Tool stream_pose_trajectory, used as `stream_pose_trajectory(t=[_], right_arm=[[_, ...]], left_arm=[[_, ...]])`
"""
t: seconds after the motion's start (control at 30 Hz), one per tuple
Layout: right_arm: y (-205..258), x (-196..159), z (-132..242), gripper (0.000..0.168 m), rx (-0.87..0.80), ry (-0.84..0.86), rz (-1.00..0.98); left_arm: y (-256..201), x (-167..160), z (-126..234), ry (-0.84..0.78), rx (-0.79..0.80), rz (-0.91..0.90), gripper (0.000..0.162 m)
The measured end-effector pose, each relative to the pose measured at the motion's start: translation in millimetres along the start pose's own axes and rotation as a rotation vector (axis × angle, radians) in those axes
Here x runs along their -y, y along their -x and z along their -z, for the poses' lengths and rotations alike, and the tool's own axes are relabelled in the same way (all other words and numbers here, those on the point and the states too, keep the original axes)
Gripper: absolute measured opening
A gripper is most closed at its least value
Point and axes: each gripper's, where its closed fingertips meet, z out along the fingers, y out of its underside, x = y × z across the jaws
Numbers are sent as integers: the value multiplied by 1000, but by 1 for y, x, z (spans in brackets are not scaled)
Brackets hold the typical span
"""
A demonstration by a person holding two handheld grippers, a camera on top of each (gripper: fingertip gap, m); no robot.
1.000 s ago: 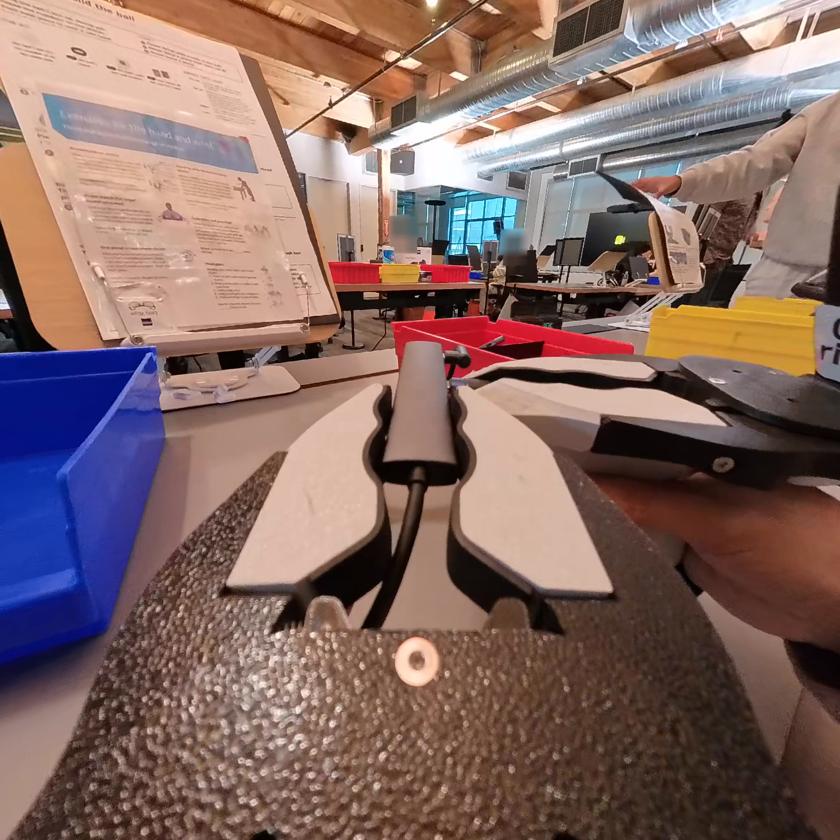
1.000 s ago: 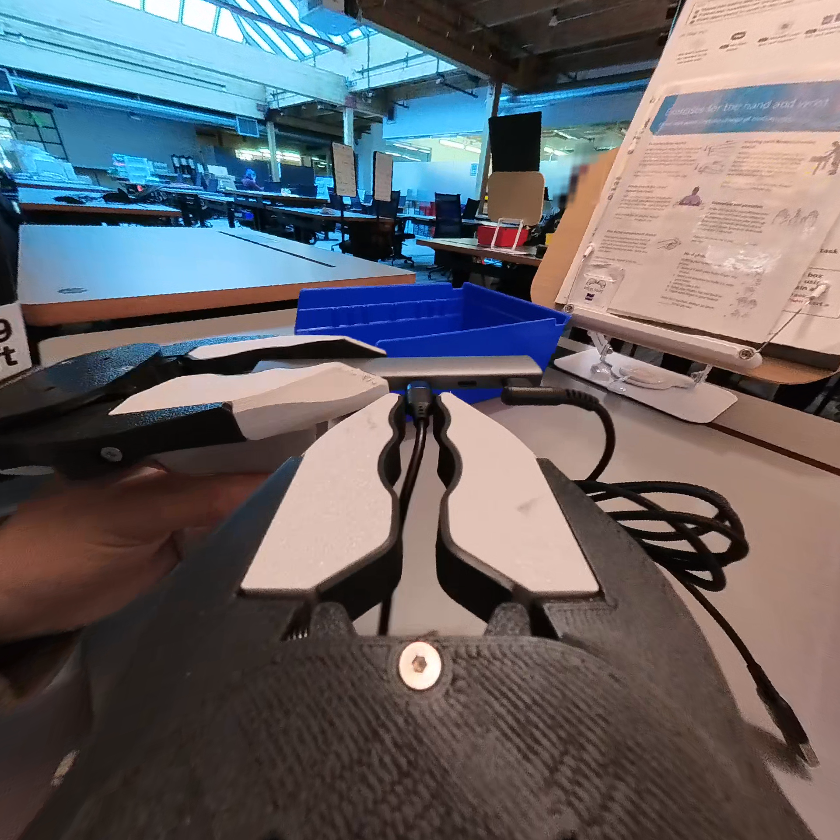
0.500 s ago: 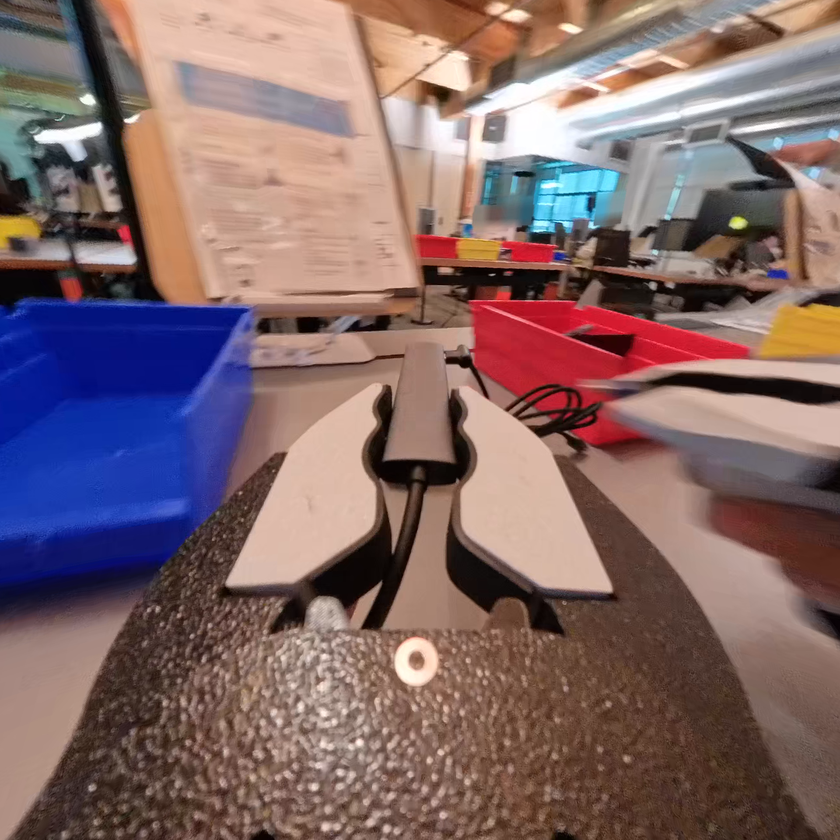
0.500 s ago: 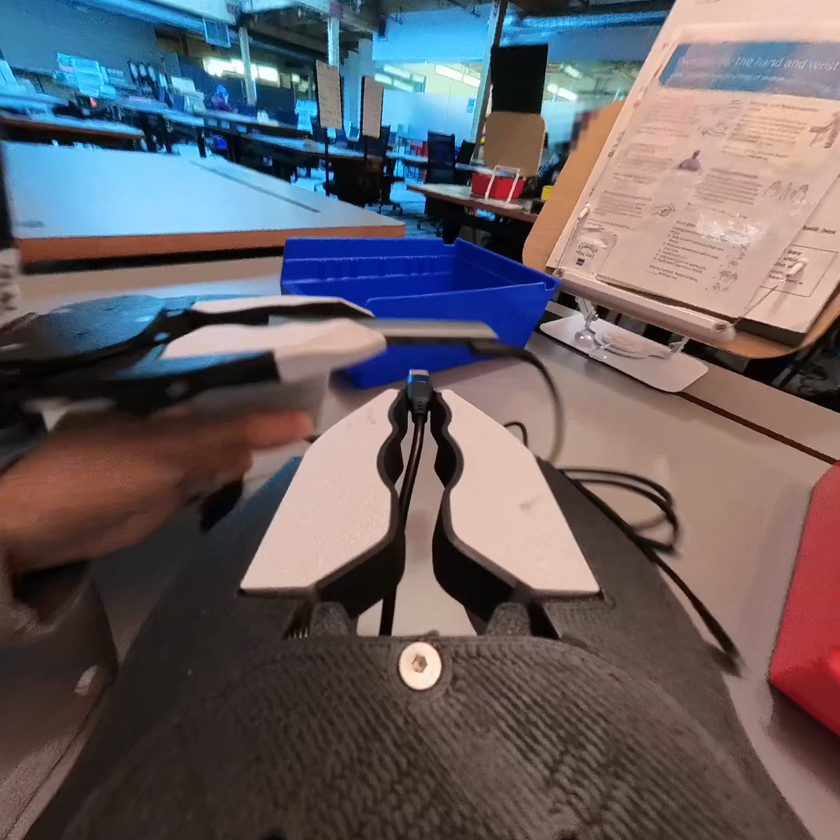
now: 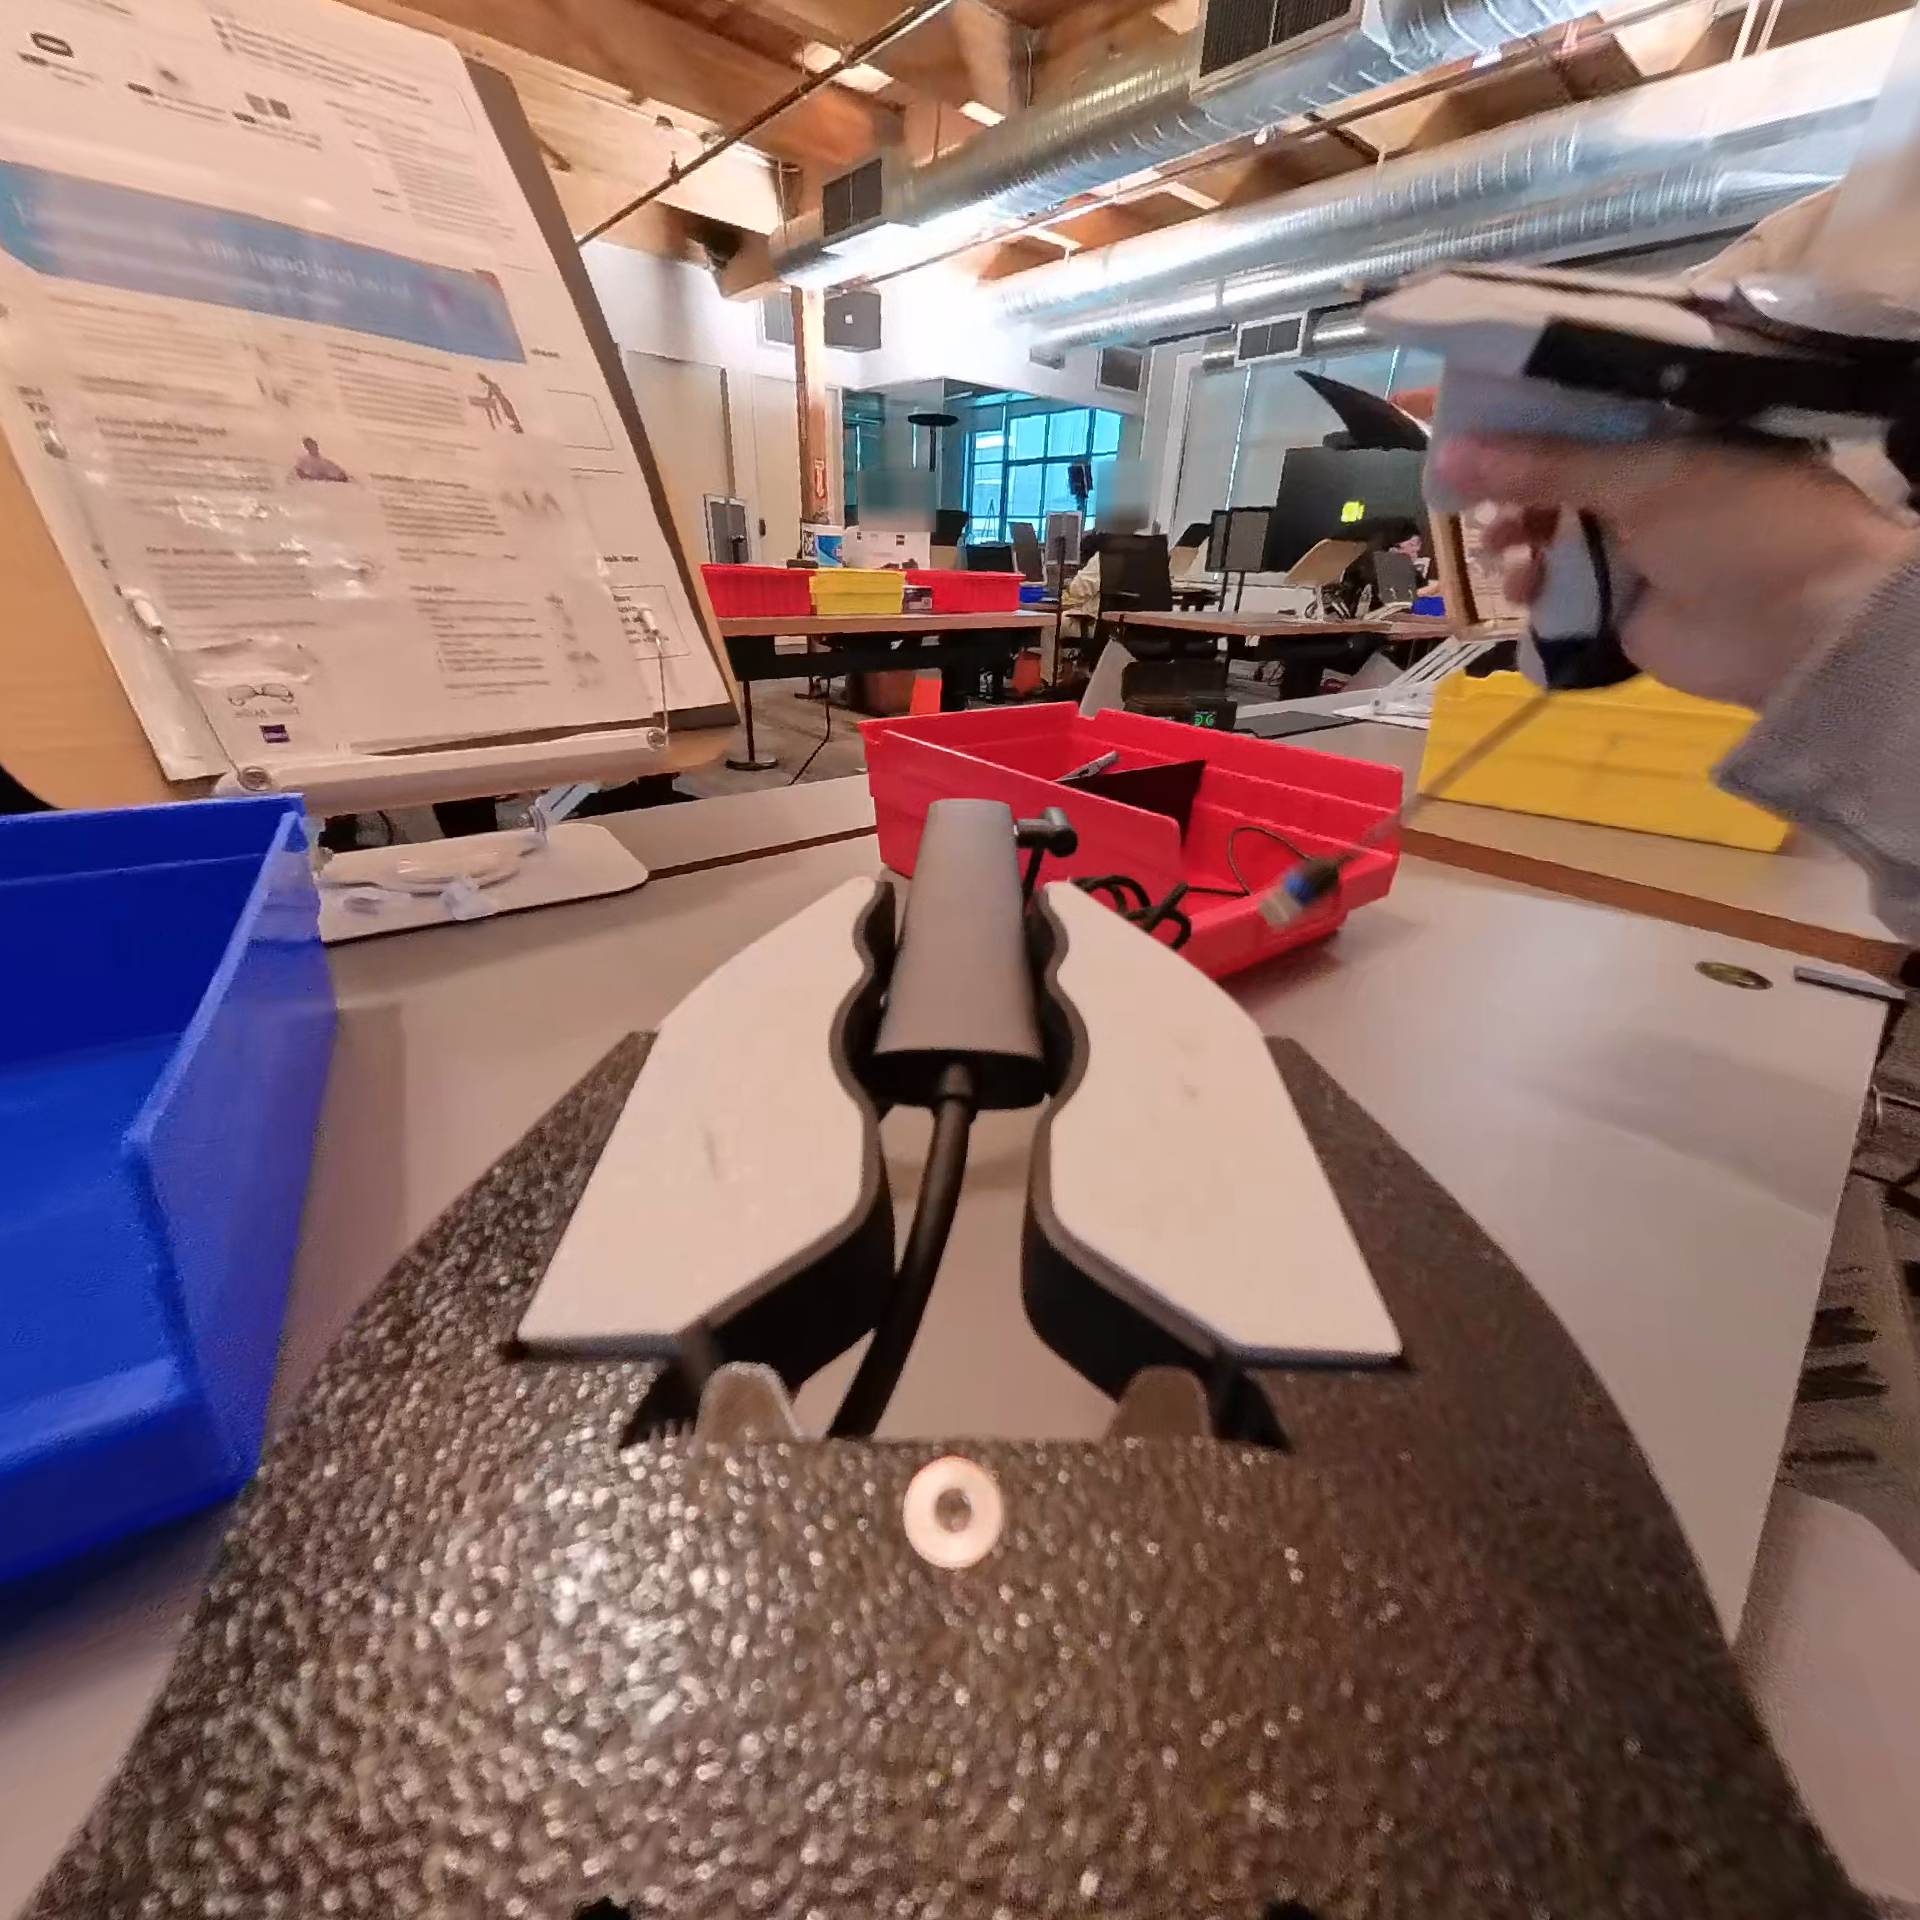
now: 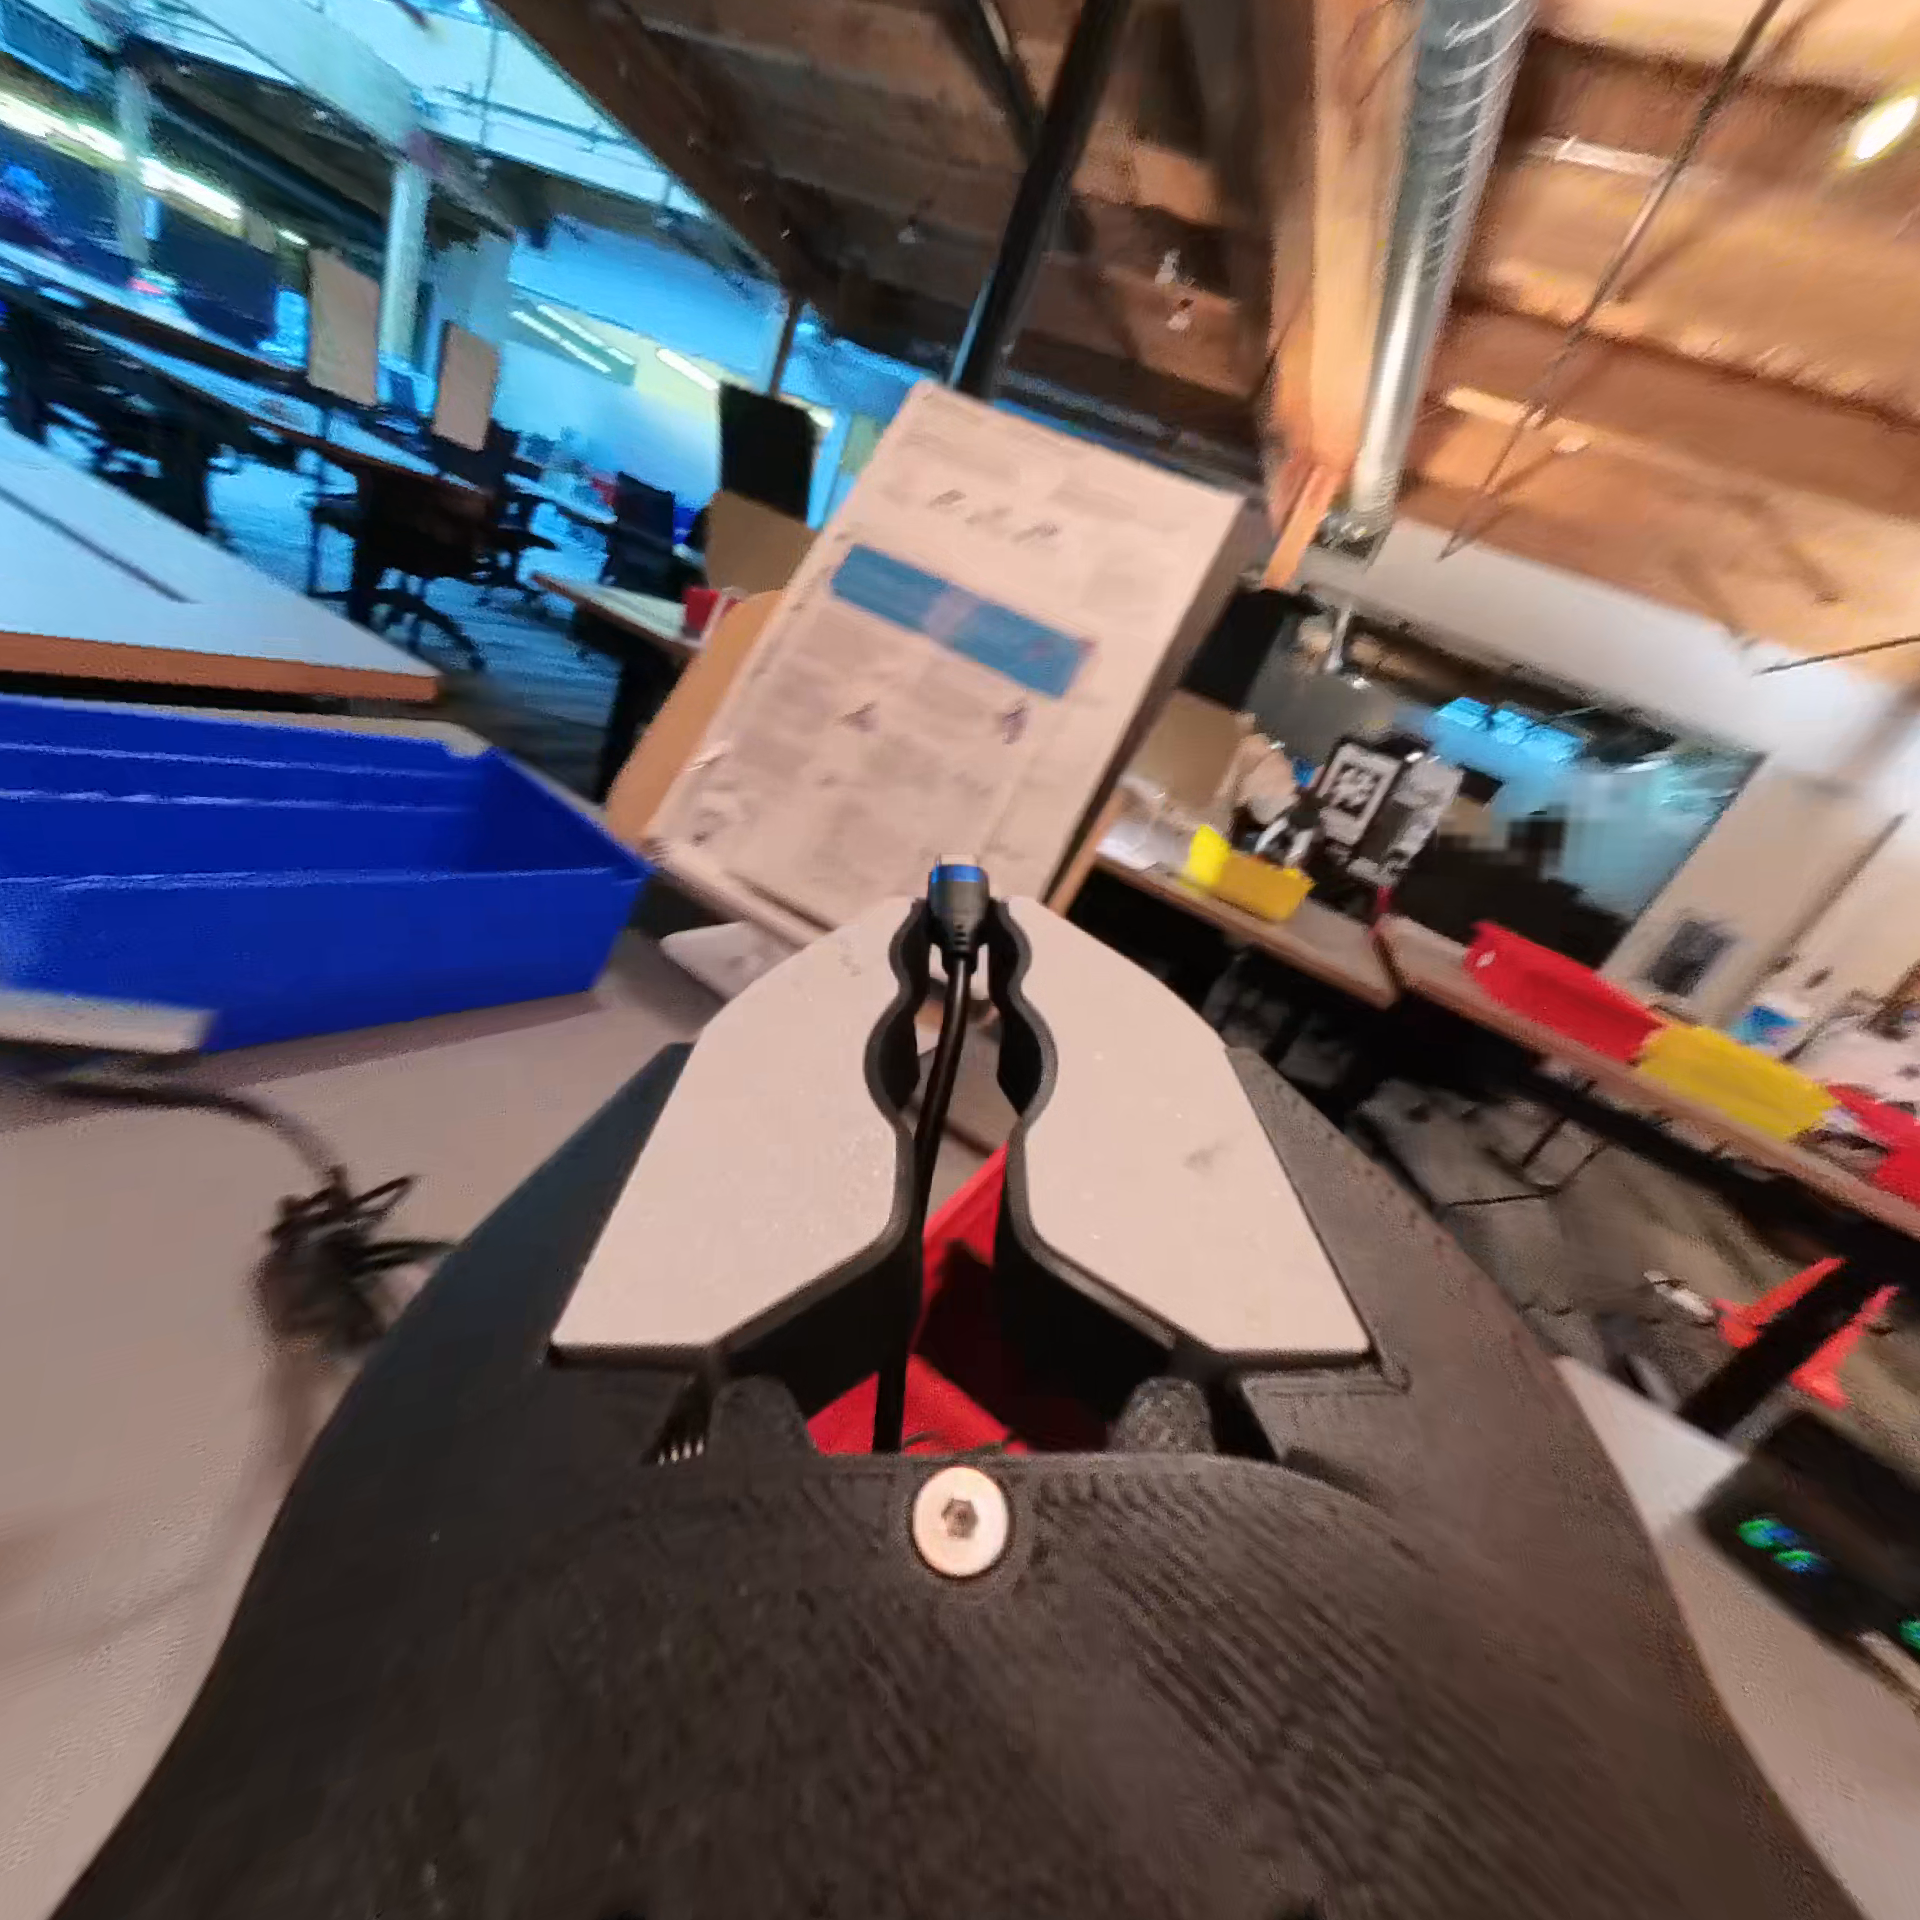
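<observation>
My left gripper (image 5: 961, 909) is shut on a grey USB hub (image 5: 961, 935), held level above the grey table (image 5: 1507, 1091). The hub's black lead runs back between the fingers. A second black plug (image 5: 1044, 831) sits in the hub's right side. My right gripper (image 6: 956, 920) is shut on a black cable plug with a blue ring (image 6: 954, 899); its cable hangs down between the fingers. In the left wrist view the right gripper (image 5: 1558, 353) is blurred, high at the upper right, and a blue-tipped cable end (image 5: 1294, 888) dangles by the red bin (image 5: 1132, 831).
A blue bin (image 5: 156, 1039) stands at the left, a yellow bin (image 5: 1600, 769) at the right, and a document stand (image 5: 312, 416) at the back. A black cable coil (image 6: 322, 1236) lies on the table. The red bin (image 6: 935, 1351) is below my right gripper. Left tips to right tips: about 25 cm.
The right gripper has pulled its plug out of the hub's side and swung up and to the right, over the red bin. The left gripper still holds the hub.
</observation>
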Motion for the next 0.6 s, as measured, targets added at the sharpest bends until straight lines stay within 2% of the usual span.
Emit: stream_pose_trajectory(t=[0.1, 0.17, 0.23, 0.33, 0.4, 0.5, 0.6], right_arm=[[-65, 7, -15, 11, -129, -54, 106], [-88, -4, -25, 11, -159, -70, 171], [-92, -26, -38, 11, -120, -62, 172], [-73, -79, -55, 11, -35, -4, 92], [-56, -123, -59, 11, 14, 101, 164], [-40, -194, -51, 11, 170, 409, 247], [-42, -224, -34, 11, 288, 593, 290]], left_arm=[[0, -3, -1, 14, -8, -15, 24], [0, -4, -1, 13, -9, -19, 24], [0, -6, -2, 18, -17, -18, 24], [1, -9, -2, 20, -17, -18, 24], [2, -12, -2, 26, -17, -17, 24], [2, -12, -2, 26, -17, -20, 24], [3, -13, -2, 26, -20, -14, 24]])
